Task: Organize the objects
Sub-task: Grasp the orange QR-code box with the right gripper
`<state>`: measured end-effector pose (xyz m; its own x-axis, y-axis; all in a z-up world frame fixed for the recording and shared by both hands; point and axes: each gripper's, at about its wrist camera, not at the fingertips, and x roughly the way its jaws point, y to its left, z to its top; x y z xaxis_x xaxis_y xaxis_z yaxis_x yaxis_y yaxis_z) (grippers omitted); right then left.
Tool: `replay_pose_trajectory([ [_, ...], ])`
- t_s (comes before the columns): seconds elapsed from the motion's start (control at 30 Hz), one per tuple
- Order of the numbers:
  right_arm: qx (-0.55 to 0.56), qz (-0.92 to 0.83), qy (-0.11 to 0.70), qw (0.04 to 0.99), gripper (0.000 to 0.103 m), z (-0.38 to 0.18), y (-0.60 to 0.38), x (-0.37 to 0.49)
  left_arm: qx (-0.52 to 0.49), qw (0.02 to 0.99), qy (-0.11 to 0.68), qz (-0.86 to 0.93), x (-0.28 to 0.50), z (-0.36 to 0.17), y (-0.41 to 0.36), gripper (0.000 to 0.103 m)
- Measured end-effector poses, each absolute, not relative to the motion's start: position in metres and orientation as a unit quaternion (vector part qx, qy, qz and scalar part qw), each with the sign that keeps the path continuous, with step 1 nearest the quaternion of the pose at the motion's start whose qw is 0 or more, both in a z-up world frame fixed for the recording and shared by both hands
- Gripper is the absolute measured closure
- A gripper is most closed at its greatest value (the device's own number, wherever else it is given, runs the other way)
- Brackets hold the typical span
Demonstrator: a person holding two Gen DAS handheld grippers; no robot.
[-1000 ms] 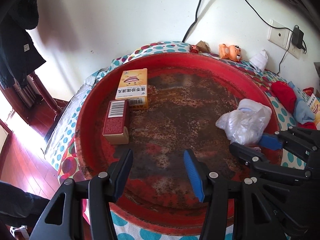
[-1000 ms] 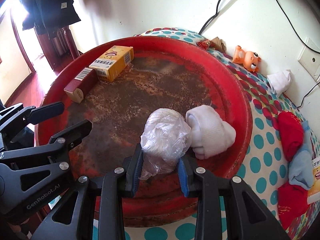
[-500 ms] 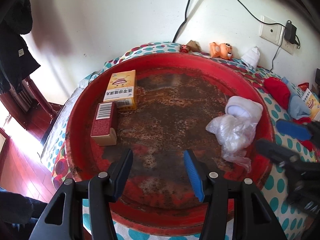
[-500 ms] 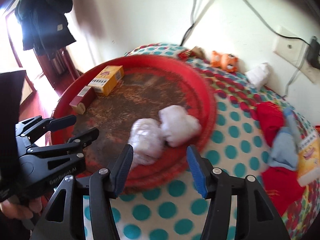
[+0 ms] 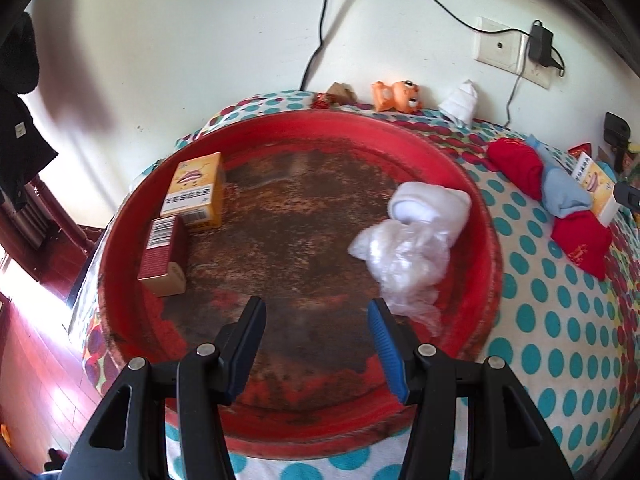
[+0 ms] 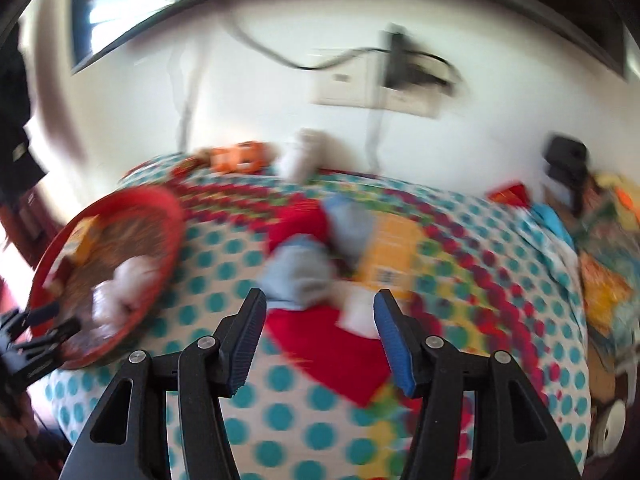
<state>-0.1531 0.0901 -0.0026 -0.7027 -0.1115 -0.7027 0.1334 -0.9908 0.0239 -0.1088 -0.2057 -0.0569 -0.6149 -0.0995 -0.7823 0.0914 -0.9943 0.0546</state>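
Plastic bag (image 5: 400,264) now lies released in the red tray (image 5: 490,248) on the dotted surface (image 5: 560,320) by a white wall; a second ago the right gripper (image 6: 318,336) clenched it, whose fingers have just been opening, empty over blurred, seemingly red cloth (image 6: 336,348). Left gripper (image 5: 316,340) hangs released.

Red tray (image 5: 476,216) sits on white cloth (image 5: 560,320) with teal dots.

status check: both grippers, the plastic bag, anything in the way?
Left gripper open, empty, over red tray. Right gripper open, empty, jaws just opened, above red cloth. Plastic bag in tray against white sock. Nothing blocking.
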Motion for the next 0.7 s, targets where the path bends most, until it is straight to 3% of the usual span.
replay_pose_trajectory([
  [0.27,0.406,-0.911,-0.046,0.050,0.047,-0.032,0.127,-0.186,0.414,0.020,-0.037,-0.909,-0.103,-0.051,-0.175,0.049],
  [0.3,0.405,-0.911,-0.049,0.054,0.050,-0.034,0.127,-0.189,0.412,0.017,-0.044,-0.910,-0.102,-0.051,-0.170,0.049],
  [0.33,0.406,-0.911,-0.048,0.058,0.072,-0.036,0.126,-0.192,0.409,0.012,-0.055,-0.911,-0.101,-0.051,-0.164,0.049],
  [0.4,0.404,-0.912,-0.036,0.068,0.076,-0.039,0.124,-0.197,0.405,0.012,-0.072,-0.911,-0.099,-0.051,-0.155,0.048],
  [0.7,0.365,-0.931,0.011,0.031,0.076,-0.030,0.161,-0.192,0.381,0.008,-0.099,-0.919,-0.096,-0.022,-0.132,0.044],
])
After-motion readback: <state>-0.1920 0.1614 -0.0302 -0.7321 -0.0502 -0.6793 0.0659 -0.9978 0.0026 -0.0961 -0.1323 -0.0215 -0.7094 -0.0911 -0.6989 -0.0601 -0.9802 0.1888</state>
